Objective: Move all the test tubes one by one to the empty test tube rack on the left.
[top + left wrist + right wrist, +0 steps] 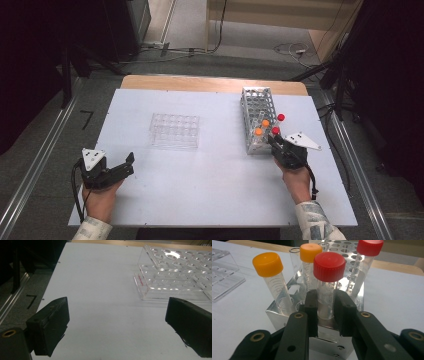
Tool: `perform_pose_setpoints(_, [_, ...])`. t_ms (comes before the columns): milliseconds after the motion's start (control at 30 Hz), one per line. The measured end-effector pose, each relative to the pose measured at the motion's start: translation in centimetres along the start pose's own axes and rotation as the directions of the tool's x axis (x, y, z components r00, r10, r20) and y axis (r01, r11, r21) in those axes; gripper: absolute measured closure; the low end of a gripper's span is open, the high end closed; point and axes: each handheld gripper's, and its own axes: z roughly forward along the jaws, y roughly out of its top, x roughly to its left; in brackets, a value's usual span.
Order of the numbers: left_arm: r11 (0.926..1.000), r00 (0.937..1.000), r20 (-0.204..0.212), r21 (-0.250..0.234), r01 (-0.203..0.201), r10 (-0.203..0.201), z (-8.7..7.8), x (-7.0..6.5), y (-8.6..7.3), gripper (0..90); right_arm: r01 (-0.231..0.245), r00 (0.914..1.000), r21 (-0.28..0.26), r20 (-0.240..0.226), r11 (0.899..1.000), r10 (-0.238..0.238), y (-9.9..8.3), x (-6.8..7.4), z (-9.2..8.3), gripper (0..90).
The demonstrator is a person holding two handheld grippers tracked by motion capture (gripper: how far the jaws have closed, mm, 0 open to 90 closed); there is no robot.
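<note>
**A:** Going left to right from where I'm standing: the left gripper point(131, 161) just sits low on the white table point(210, 190), fingers point(48, 327) spread wide and nothing between them. Ahead of it is the clear plastic tube rack point(174, 130), all holes vacant as far as I can see. Over on the right there's the shiny metal tube rack point(258, 117) with four capped tubes poking out of its near end, two orange, two red.

**B:** And the right hand?

**A:** The right gripper point(325, 306) has its fingers point(311, 307) clamped on the clear body of the red-capped plastic tube point(328, 267), gripping below the cap. That tube sits upright in the near corner of the metal rack, an orange-capped tube point(267, 265) just beside it on one side and another red one behind.

**B:** So a pull-out is next, I'd guess. Tips?

**A:** Lift straight up along the tube's axis, I reckon. Tilt it early and it'll bind in the hole or drag the rack. The neighbours are close, so keep the fingers narrow and don't swing sideways until the bottom clears the top plate. Grip looks centred, which helps, and the free hand could steady the rack if it starts to lift.
</note>
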Motion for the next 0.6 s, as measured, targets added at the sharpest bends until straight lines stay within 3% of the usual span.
perform_pose_setpoints(433, [0.9999, 0.9998, 0.018, -0.003, -0.01, 0.01, 0.1, -0.6, 0.2, 6.4, -0.041, 0.9992, -0.102, -0.003, 0.994, 0.041, 2.4, -0.4, -2.8, 71.9])
perform_pose_setpoints(600, [0.9998, 0.999, 0.039, -0.004, -0.021, 0.021, 0.3, -1.3, 0.6, 6.7, -0.039, 0.9992, -0.109, -0.013, 0.993, 0.038, 2.9, -0.3, -3.7, 72.0])
